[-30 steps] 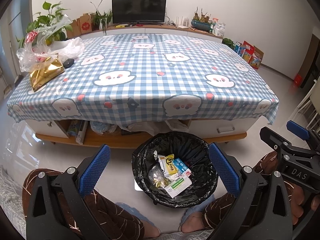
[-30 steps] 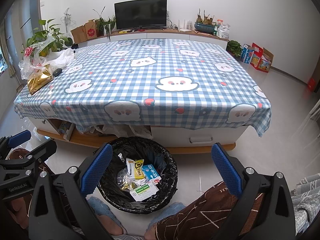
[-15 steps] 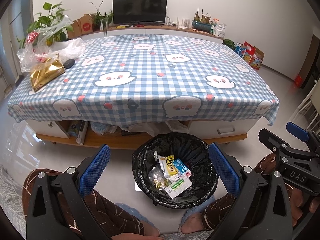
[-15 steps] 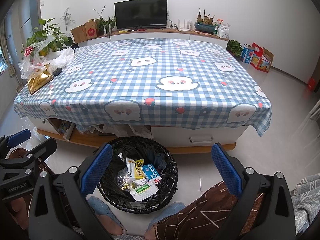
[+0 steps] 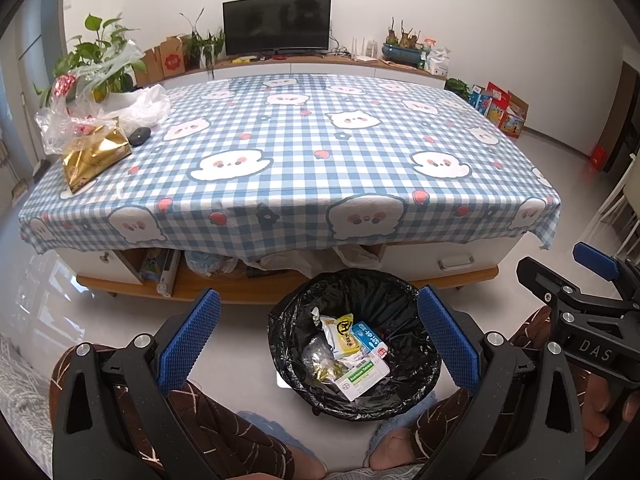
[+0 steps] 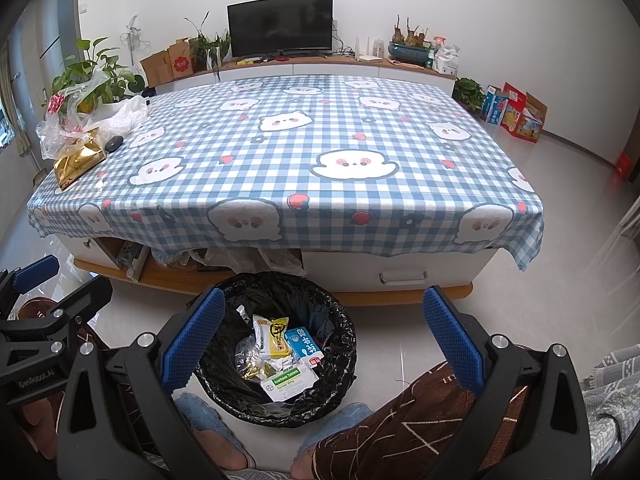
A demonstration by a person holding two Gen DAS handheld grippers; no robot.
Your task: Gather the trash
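Looking along the left gripper (image 5: 318, 338), its blue-padded jaws stand wide apart with nothing between them. Framed in that gap, on the pale floor, sits the round bin lined with a black plastic bag (image 5: 404, 316). Inside it lie a yellow snack wrapper (image 5: 345, 334), a blue-and-white carton (image 5: 370, 339), a white tablet box with a green stripe (image 5: 362, 376) and some crumpled clear film (image 5: 316, 356). Beyond the jaws spreads the low table under a blue-checked cloth printed with white cartoon faces (image 5: 288, 152); far off the left jaw, on that cloth, rest a gold foil packet (image 5: 94, 154), a small black mouse (image 5: 139, 135) and clear plastic bags (image 5: 88, 108). Outside the right jaw the other gripper pokes in, and brown patterned trouser legs (image 5: 224, 432) show below.

From the right gripper (image 6: 322, 340), the jaws likewise stand spread and empty. The bin (image 6: 340, 320) lies just inside the left jaw, holding the same wrapper (image 6: 276, 336), carton (image 6: 304, 344) and tablet box (image 6: 290, 380). The table (image 6: 320, 128) fills the space ahead; the gold packet (image 6: 76, 162) sits well beyond the left jaw. A flat black television (image 6: 280, 26) stands against the far wall.
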